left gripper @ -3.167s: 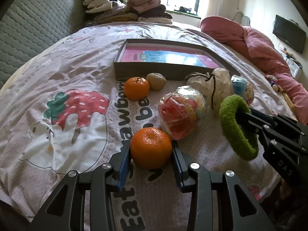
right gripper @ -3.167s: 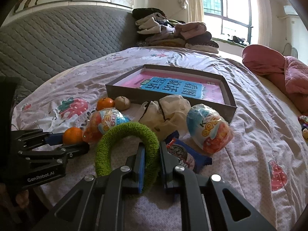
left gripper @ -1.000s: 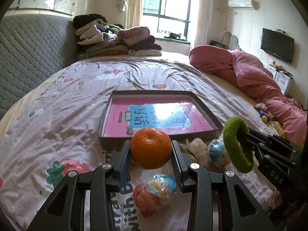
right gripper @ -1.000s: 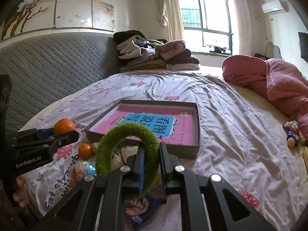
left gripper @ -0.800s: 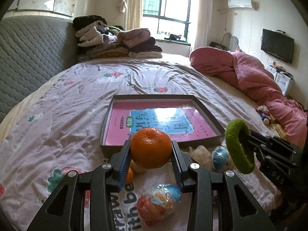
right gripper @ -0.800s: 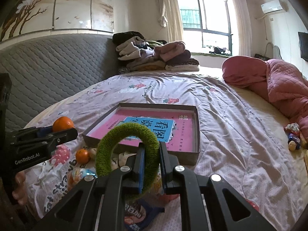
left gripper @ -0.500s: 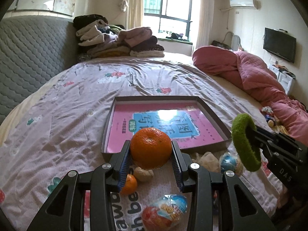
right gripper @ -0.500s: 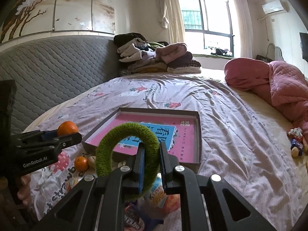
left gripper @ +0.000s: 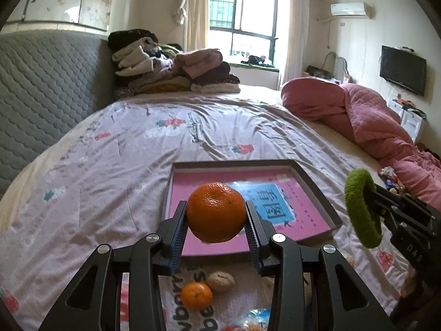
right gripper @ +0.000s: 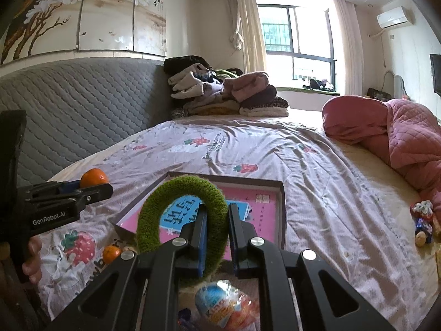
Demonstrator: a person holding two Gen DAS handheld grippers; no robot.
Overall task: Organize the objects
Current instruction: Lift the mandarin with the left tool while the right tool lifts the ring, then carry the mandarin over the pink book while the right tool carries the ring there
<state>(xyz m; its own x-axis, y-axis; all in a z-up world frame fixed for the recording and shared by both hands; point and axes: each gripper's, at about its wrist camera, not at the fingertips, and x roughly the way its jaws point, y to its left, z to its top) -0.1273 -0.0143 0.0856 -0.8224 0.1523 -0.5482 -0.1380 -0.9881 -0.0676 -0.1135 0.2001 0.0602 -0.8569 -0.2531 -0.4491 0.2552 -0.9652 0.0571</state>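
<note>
My left gripper (left gripper: 216,227) is shut on an orange mandarin (left gripper: 216,211) and holds it in the air above the near edge of a shallow grey box (left gripper: 317,190) with a pink and blue lining. My right gripper (right gripper: 215,234) is shut on a fuzzy green ring (right gripper: 183,215), also above the box's (right gripper: 282,207) near edge. The ring (left gripper: 361,207) shows at the right in the left wrist view, and the held mandarin (right gripper: 93,178) at the left in the right wrist view.
On the strawberry-print sheet in front of the box lie a second mandarin (left gripper: 196,295), a walnut (left gripper: 220,282) and a foil egg toy (right gripper: 226,303). Folded clothes (left gripper: 171,69) are stacked at the far end. A pink quilt (left gripper: 372,127) lies right.
Both grippers have risen and moved forward toward the box with their loads. The loose objects have slid down out of the middle of both views.
</note>
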